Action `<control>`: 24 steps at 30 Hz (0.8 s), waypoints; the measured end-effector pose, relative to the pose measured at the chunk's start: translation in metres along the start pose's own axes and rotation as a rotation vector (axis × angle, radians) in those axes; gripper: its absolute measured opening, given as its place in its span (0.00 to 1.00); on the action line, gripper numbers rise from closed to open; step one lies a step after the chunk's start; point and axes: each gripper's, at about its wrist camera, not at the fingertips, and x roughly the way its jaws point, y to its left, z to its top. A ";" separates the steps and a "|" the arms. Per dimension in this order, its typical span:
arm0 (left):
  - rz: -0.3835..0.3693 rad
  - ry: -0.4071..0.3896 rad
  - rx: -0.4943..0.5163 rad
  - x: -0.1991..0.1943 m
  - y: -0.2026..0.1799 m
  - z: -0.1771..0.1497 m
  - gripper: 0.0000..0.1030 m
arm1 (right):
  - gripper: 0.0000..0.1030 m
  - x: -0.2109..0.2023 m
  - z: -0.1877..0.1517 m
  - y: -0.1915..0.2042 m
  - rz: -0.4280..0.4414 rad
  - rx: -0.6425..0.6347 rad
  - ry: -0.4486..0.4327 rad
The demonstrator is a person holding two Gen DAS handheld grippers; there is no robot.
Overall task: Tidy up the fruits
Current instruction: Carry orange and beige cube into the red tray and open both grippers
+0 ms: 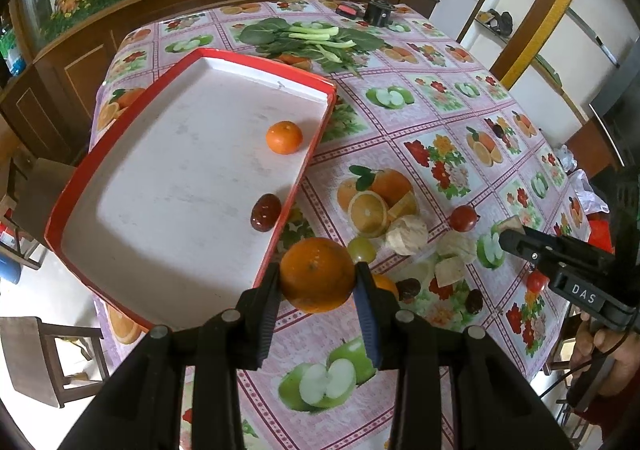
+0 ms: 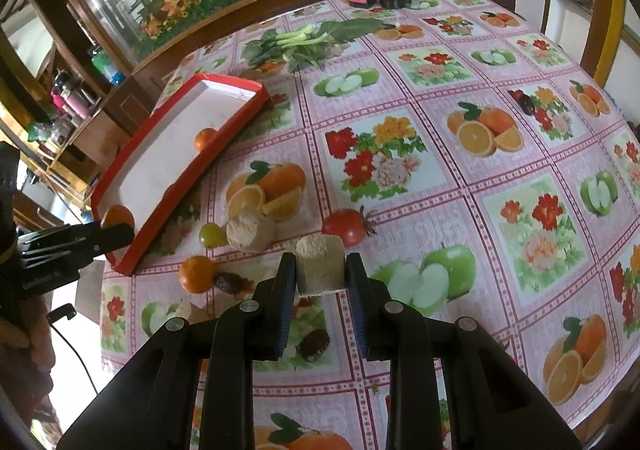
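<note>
Together we count our fruit against one landmark, the red tray [image 1: 192, 185], which rests at the table's left edge on the fruit-print cloth [image 1: 420, 121].

Inside the tray we have two things: one small orange [image 1: 284, 137] near its right wall, and one dark date [image 1: 265, 211] nearer to us along that same wall.

Our left gripper [image 1: 317, 278] has its fingers narrowed around a bigger orange [image 1: 316, 274], held just off the tray's near right corner, above the cloth. Our right gripper [image 2: 320, 270] pinches one pale cut chunk [image 2: 319, 268], well to the right of the tray.

Loose on the cloth right of the tray we count one green grape [image 1: 361, 248], one more small orange [image 2: 197, 274], two red tomatoes [image 1: 463, 217] [image 1: 537, 281], one pale round chunk [image 1: 407, 234], some whitish pieces [image 1: 456, 246] we cannot name, and at least two more dates [image 1: 408, 288] [image 1: 474, 301].

Beyond the tray's far end lies one bunch of leafy greens [image 1: 312, 39], with one black round holder [image 1: 380, 11] and one red-and-black item [image 1: 347, 9] farther off.

We read "DAS" on the right gripper's body in the left wrist view; other lettering is too blurred.
</note>
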 end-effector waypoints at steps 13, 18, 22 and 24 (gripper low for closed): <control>0.018 -0.010 -0.077 0.000 0.039 0.028 0.38 | 0.23 0.002 0.034 0.030 0.062 -0.056 -0.032; -0.001 -0.011 -0.129 0.006 0.050 0.042 0.38 | 0.23 0.008 0.059 0.046 0.132 -0.031 -0.037; -0.005 -0.006 -0.142 0.014 0.054 0.051 0.38 | 0.23 0.016 0.082 0.060 0.173 -0.020 -0.043; -0.006 -0.001 -0.150 0.018 0.056 0.053 0.38 | 0.23 0.022 0.095 0.069 0.186 -0.023 -0.044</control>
